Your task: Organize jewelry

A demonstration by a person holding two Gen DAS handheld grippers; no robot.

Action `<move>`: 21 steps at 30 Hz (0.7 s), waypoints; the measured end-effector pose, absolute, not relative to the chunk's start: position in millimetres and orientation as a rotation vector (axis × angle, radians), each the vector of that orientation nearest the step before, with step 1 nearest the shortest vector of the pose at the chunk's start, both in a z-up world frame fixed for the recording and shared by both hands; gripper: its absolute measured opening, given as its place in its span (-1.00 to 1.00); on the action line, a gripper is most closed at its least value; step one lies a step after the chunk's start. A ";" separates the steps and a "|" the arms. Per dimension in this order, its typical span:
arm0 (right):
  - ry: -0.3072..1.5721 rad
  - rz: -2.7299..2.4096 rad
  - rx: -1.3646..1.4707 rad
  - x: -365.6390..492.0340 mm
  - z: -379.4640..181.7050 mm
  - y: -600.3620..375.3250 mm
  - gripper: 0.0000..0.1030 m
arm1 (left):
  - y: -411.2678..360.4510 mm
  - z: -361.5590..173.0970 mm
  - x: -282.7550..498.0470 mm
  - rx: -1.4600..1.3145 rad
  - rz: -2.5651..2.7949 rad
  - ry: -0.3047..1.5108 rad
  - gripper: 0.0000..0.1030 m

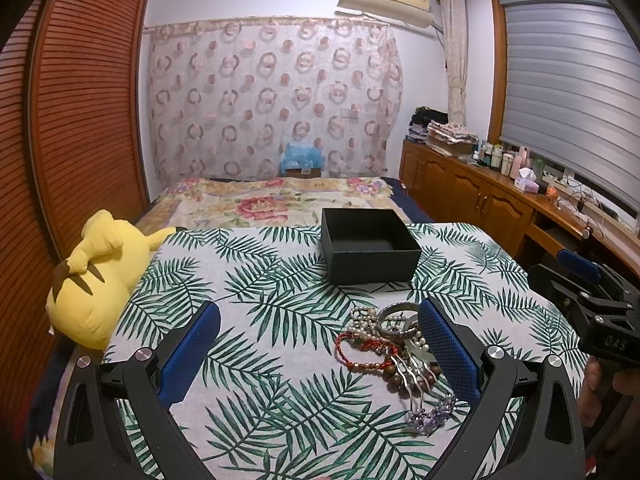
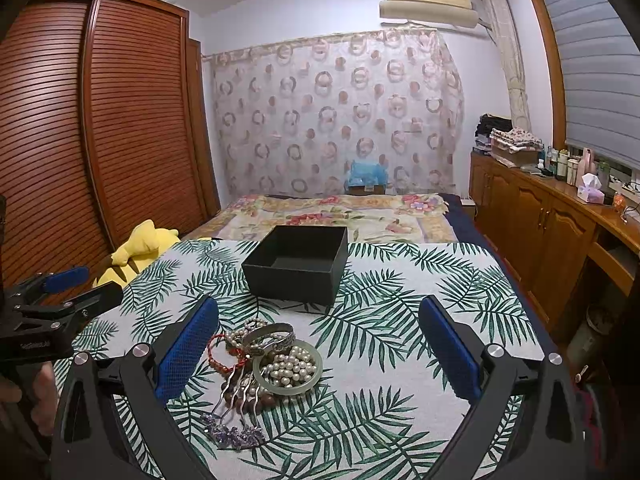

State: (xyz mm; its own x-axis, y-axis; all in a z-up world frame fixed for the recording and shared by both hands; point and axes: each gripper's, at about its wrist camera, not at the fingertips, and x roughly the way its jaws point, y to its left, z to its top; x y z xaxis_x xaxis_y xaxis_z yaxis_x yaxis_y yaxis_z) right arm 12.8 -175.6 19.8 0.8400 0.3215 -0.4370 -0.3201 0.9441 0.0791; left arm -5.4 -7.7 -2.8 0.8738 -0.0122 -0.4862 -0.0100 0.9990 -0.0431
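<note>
both the left gripper [image 1: 320,344] and the right gripper [image 2: 318,344] hover spread wide and empty, ready to pick from the tangled heap of bracelets, pearls and a silver hair comb [image 2: 264,364], heaped just before the open black cardboard box [image 2: 298,266], presumably its destination

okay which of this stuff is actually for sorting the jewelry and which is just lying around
For the job:
jewelry pile
empty black box
left gripper
right gripper

Lying about:
yellow plush toy
toiletry bottles
folded clothes
</note>
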 end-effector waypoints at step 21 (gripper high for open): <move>0.572 0.396 -0.042 27.2 -21.5 -181.0 0.88 | -3.8 -35.9 23.7 -0.056 -0.053 0.628 0.85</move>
